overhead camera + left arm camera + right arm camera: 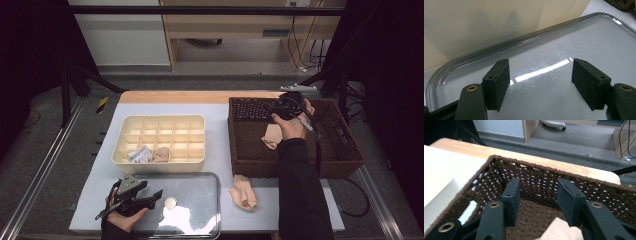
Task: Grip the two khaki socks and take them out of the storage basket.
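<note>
**Wicker basket, one sock to fetch**

Brown wicker walls rise around my right tongs [278,106], which hang inside the basket [345,150] near its far left corner. Their jaws stand partly open with nothing between them. A beige sock [273,136] lies on the basket floor just below and behind the jaws; in the right gripper view its edge [560,231] peeks up between them at the bottom.

My left tongs [152,196] rest low over the clear lid [200,200] at the near edge of the worktop [220,130], jaws wide and empty.

Two balled socks [150,154] already sit in the front row of the cream organiser [150,122]. Another sock [243,193] lies on the worktop just before the basket.

I judge I am at the reach-and-pick step. Next I should draw the right tongs back over the sock, drop them, pinch a good fold, then carry it to a free compartment.
</note>
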A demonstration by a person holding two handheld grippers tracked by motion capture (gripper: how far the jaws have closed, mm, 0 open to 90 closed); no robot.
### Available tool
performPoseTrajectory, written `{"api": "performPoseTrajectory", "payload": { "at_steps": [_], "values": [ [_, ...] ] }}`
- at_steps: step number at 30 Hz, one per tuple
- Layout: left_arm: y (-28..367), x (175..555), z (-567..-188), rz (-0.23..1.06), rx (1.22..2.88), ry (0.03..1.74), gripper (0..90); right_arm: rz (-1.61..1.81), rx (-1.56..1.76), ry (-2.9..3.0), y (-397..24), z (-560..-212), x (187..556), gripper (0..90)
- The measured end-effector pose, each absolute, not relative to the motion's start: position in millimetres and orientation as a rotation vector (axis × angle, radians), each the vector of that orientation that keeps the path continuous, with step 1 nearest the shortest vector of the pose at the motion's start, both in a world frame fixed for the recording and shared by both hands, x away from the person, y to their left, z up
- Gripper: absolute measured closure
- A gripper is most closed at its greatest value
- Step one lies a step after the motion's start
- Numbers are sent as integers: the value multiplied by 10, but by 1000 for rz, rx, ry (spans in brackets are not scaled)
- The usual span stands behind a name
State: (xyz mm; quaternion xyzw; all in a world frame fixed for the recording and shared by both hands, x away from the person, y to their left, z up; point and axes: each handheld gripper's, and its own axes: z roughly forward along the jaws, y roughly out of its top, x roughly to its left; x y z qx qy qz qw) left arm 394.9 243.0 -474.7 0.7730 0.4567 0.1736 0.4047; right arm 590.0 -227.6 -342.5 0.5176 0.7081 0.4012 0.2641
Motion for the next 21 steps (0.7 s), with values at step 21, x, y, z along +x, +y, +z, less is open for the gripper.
{"api": "performPoseTrajectory", "payload": {
  "at_steps": [21],
  "values": [
    [2430,3950,-4748,439,1954,1156,305,968,1530,1935,-2442,-3827,6009,573]
  ]
}}
